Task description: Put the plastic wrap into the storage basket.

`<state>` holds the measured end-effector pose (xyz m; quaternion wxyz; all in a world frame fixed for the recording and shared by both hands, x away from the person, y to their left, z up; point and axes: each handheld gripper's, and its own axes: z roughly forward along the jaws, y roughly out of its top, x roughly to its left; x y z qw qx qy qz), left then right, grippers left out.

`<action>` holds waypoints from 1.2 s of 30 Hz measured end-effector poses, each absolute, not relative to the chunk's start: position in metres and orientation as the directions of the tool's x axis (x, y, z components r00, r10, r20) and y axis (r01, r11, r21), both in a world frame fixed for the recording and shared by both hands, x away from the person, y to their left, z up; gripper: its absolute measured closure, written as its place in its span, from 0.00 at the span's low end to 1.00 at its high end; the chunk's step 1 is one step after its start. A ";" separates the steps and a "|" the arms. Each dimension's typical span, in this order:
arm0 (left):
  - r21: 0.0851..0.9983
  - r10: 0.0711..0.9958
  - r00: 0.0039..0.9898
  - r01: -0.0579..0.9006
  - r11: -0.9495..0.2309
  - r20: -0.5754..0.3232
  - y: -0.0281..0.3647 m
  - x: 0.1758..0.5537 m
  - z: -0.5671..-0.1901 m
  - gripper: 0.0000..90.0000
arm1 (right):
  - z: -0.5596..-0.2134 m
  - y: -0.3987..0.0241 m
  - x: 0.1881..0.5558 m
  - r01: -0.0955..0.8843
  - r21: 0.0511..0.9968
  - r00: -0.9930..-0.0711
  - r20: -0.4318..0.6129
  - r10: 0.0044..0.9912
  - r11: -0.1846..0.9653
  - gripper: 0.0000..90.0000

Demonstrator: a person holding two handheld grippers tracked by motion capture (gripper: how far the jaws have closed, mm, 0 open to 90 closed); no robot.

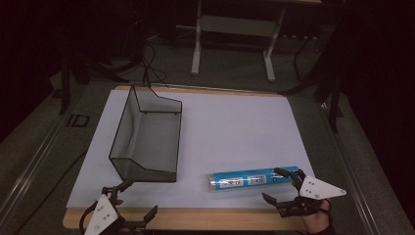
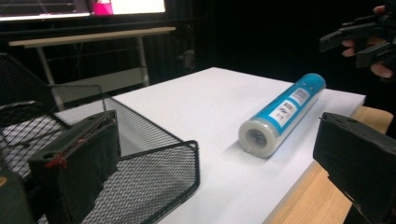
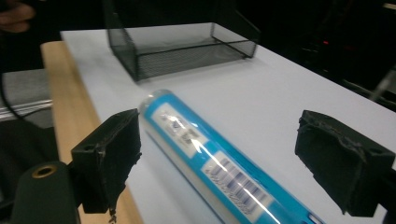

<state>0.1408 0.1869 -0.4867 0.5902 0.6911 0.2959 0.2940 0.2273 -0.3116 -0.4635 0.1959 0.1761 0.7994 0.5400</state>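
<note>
A blue tube [image 1: 254, 178] with white labels lies on its side on the white sheet [image 1: 230, 127], near the front edge. My right gripper [image 1: 277, 184] stands open at the tube's right end, its jaws on either side of the tube [image 3: 210, 163] with gaps to both. A black wire-mesh tray [image 1: 147, 134] sits at the left of the sheet. My left gripper [image 1: 138, 198] is open at the table's front left corner, just in front of the tray [image 2: 140, 158], with nothing between its jaws. From there the tube [image 2: 282, 112] lies farther off.
The wooden table edge [image 1: 195, 219] runs along the front under the white sheet. A white table frame [image 1: 235, 34] stands on the floor behind, with cables [image 1: 147, 63] trailing to the tray's back. Dark surroundings on both sides.
</note>
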 end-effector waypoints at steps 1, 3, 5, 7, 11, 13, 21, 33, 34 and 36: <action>0.990 0.752 0.656 0.059 -0.131 0.061 0.186 0.141 -0.487 0.02 | -0.464 -0.311 0.227 0.063 0.933 -0.869 -0.123 0.479 0.354 0.16; 0.991 0.738 0.672 0.051 -0.128 0.061 0.184 0.141 -0.488 0.02 | -0.464 -0.311 0.228 0.063 0.933 -0.882 -0.114 0.457 0.355 0.18; 0.990 0.732 0.679 0.048 -0.132 0.065 0.182 0.141 -0.489 0.02 | -0.464 -0.311 0.228 0.060 0.931 -0.894 -0.111 0.435 0.361 0.19; 0.991 0.722 0.688 0.035 -0.129 0.069 0.181 0.141 -0.489 0.02 | -0.465 -0.310 0.229 0.062 0.927 -0.902 -0.107 0.417 0.371 0.19; 0.992 0.720 0.690 0.023 -0.127 0.076 0.180 0.140 -0.488 0.02 | -0.464 -0.308 0.228 0.070 0.918 -0.912 -0.101 0.398 0.391 0.18; 0.993 0.712 0.698 0.024 -0.119 0.068 0.180 0.140 -0.489 0.02 | -0.464 -0.307 0.228 0.084 0.911 -0.913 -0.092 0.399 0.403 0.17; 0.993 0.686 0.724 0.026 -0.118 0.063 0.178 0.140 -0.488 0.02 | -0.455 -0.305 0.229 0.125 0.898 -0.923 -0.050 0.381 0.421 0.13; 0.994 0.669 0.742 0.038 -0.101 0.040 0.178 0.141 -0.489 0.02 | -0.454 -0.293 0.234 0.124 0.813 -0.942 -0.084 0.325 0.569 0.12; 0.994 0.669 0.743 0.037 -0.099 0.039 0.178 0.141 -0.489 0.02 | -0.454 -0.293 0.234 0.124 0.813 -0.942 -0.084 0.325 0.569 0.12; 0.994 0.669 0.743 0.040 -0.098 0.036 0.178 0.142 -0.489 0.02 | -0.459 -0.289 0.236 0.136 0.797 -0.951 -0.062 0.303 0.589 0.12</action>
